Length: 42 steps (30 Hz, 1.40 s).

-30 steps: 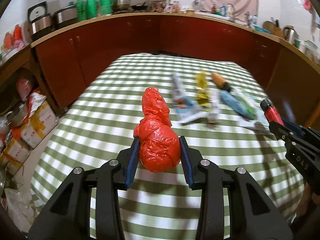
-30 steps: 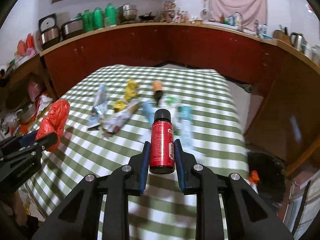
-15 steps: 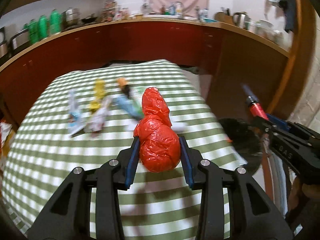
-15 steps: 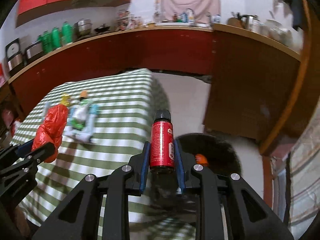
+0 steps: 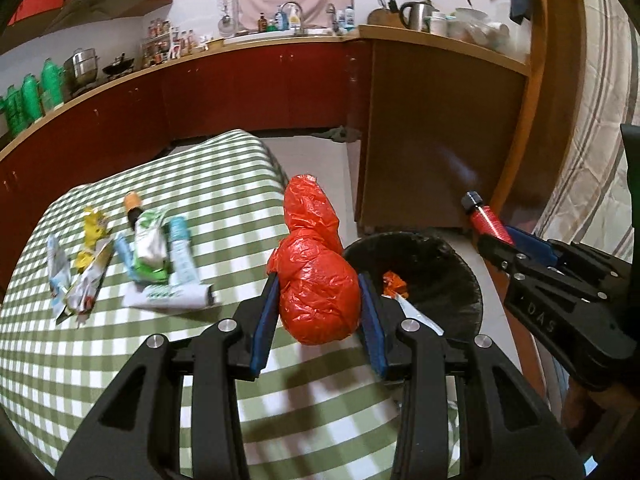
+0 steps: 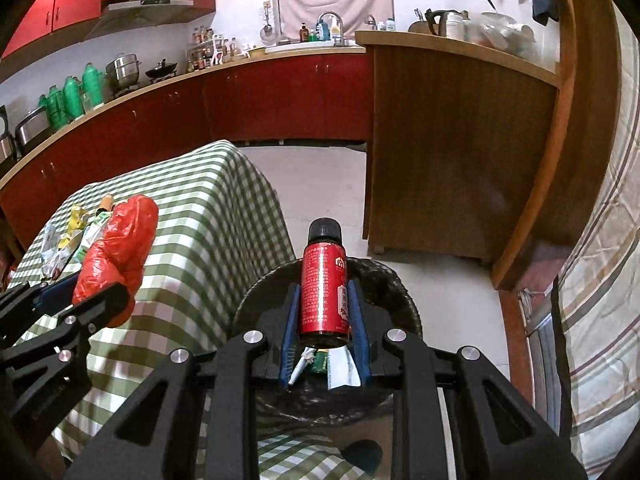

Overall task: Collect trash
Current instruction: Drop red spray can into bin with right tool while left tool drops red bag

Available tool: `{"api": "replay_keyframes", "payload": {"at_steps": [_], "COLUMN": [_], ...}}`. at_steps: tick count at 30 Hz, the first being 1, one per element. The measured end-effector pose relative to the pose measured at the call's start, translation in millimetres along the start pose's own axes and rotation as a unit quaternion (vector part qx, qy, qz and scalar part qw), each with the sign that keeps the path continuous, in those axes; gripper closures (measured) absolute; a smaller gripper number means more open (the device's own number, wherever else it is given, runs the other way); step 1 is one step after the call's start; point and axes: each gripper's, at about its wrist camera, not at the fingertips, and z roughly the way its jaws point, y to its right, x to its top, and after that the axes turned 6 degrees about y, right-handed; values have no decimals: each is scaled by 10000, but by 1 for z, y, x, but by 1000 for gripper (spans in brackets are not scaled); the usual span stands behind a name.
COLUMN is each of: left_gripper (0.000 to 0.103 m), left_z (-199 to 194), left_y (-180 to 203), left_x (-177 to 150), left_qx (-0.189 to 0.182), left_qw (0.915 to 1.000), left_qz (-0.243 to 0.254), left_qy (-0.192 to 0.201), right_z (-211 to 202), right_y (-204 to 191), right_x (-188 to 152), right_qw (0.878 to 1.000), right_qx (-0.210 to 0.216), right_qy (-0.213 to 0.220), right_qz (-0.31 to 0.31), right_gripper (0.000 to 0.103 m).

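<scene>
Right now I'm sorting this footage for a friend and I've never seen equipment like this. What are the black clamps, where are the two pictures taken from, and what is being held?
The clamps are hand-held two-finger grippers, one in each of a person's hands, each carrying a wide-angle camera looking along its fingers. One picture comes from each.

The left gripper is shut on a crumpled red plastic bag. The right gripper is shut on a red bottle with a black cap, held over a dark trash bin on the floor, which already holds some scraps.

More wrappers and tubes lie on the checked tablecloth.
</scene>
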Motion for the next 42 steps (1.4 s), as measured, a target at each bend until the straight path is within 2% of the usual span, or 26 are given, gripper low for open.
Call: {"api": "replay_keyframes", "payload": {"at_steps": [15, 27, 30, 31, 32, 42], "left_gripper": [66, 64, 58, 51, 49, 47], "left_z": [22, 37, 42, 43, 44, 40], "left_y": [31, 37, 38, 37, 38, 34], "left_x": [8, 18, 19, 19, 19, 18], "left_qx": [-140, -93, -52, -48, -50, -19], "left_qw": [9997, 9998, 9999, 9999, 9999, 9999], "left_qz": [179, 191, 151, 143, 140, 103], "left_qy": [-95, -62, -56, -60, -55, -77], "right_z": [7, 16, 17, 18, 17, 15], "right_y": [20, 28, 31, 31, 32, 37], "right_x": [-2, -1, -2, -1, -2, 0], "right_qw": [9998, 9995, 9993, 9993, 9993, 9990], "right_qx": [-59, -120, -142, -151, -149, -184], "right_qy": [18, 32, 62, 73, 86, 115], "right_qz": [183, 294, 326, 337, 346, 401], "right_gripper": [78, 78, 70, 67, 65, 63]}}
